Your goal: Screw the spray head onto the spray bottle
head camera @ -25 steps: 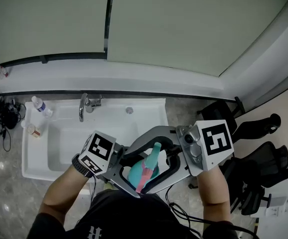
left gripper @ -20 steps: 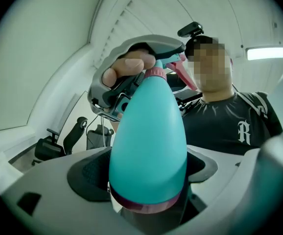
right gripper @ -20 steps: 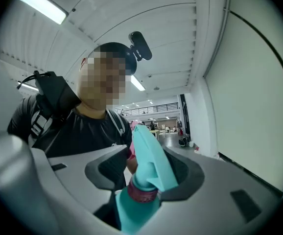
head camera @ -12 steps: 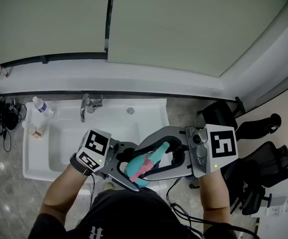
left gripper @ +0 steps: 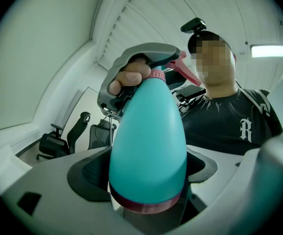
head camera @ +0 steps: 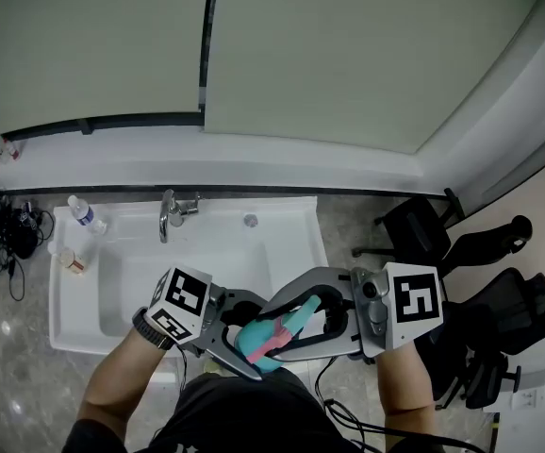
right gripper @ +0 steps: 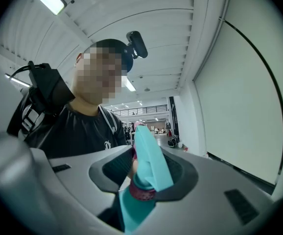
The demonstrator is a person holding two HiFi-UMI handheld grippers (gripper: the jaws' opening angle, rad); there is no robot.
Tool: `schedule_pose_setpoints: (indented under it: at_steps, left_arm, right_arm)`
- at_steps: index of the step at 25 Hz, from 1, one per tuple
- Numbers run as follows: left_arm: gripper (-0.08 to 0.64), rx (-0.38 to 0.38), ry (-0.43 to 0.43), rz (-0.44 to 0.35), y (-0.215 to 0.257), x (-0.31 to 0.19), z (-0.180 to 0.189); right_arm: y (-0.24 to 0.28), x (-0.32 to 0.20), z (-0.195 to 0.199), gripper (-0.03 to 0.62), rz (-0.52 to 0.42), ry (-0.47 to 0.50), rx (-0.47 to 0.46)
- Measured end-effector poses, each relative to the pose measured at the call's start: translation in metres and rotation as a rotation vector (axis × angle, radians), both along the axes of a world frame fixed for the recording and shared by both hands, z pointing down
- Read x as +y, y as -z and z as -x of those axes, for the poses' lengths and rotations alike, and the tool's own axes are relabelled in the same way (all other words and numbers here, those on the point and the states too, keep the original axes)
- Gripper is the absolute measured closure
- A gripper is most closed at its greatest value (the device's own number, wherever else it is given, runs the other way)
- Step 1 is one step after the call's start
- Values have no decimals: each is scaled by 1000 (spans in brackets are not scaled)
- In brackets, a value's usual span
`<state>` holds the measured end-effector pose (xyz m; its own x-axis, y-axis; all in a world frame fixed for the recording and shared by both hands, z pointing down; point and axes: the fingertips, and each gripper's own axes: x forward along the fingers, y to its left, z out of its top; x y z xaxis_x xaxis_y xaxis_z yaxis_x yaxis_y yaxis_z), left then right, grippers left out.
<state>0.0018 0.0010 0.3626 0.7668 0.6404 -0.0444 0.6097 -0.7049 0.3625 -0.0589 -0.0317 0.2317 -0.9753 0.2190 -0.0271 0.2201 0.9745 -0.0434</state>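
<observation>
Your left tongs (left gripper: 146, 180) clamp the bottle (left gripper: 149, 131) by its fat end in mid-air so it can't spin; your right tongs (right gripper: 144, 173) have just been closing on the head (right gripper: 150, 155) at its neck, looks set for twisting.

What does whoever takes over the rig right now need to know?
Left tongs: shut on the lower body of the teal spray bottle, held in the air in front of the person.
Right tongs: jaws have just been closing on the spray head, which is now gripped between the pads.
Done: head seated on the bottle neck, pink collar in place.
Left: twist the head tight. How far it is threaded cannot be told.
</observation>
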Motion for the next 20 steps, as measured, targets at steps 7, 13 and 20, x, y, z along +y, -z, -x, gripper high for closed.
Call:
schedule_pose_setpoints:
  at_steps: [7, 13, 20]
  left_arm:
    - [137, -17, -42, 44, -14, 63, 17]
    - [138, -22, -30, 54, -11, 138, 9]
    - [138, -40, 16, 56, -18, 266, -38]
  right_arm:
    - [-13, 55, 13, 460, 28, -29, -35]
    - [-10, 131, 4, 468, 6, 0, -64]
    - [-18, 261, -45, 474, -4, 53, -92]
